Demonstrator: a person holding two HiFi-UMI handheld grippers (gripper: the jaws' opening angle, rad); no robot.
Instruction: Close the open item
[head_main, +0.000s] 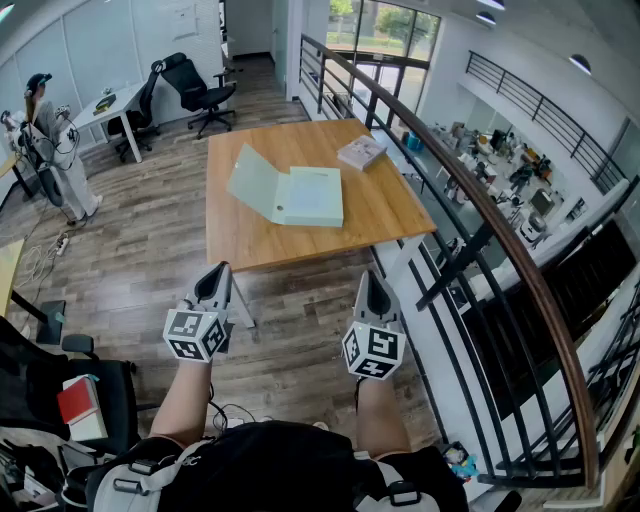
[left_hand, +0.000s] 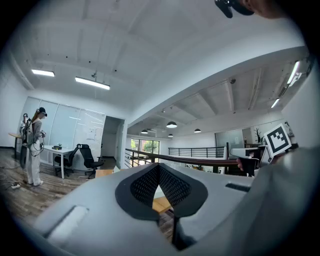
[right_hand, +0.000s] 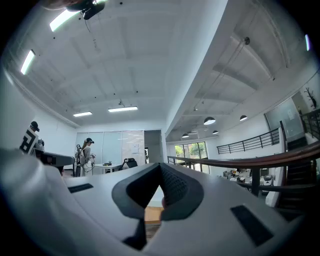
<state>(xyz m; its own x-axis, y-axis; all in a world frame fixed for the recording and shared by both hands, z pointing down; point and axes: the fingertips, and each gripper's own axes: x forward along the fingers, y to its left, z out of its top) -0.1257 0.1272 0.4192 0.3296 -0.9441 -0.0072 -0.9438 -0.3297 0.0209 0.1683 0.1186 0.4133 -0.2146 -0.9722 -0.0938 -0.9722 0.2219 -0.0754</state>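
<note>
I am holding the left gripper (head_main: 223, 269) and right gripper (head_main: 367, 277) level, jaws pressed together and empty, short of the open folder (head_main: 291, 191) lying on the counter (head_main: 372, 216).

one table (head_main: 300, 245), and on it one open folder (head_main: 290, 192) and one book (head_main: 361, 152). two grippers in all: one left gripper (head_main: 222, 270) and one right gripper (head_main: 369, 277). two black chairs (head_main: 200, 90), (head_main: 145, 100) beside one white desk (head_main: 105, 108). one person (head_main: 55, 150) stands far off at the left. one railing (head_main: 478, 198) runs along the right.
</note>
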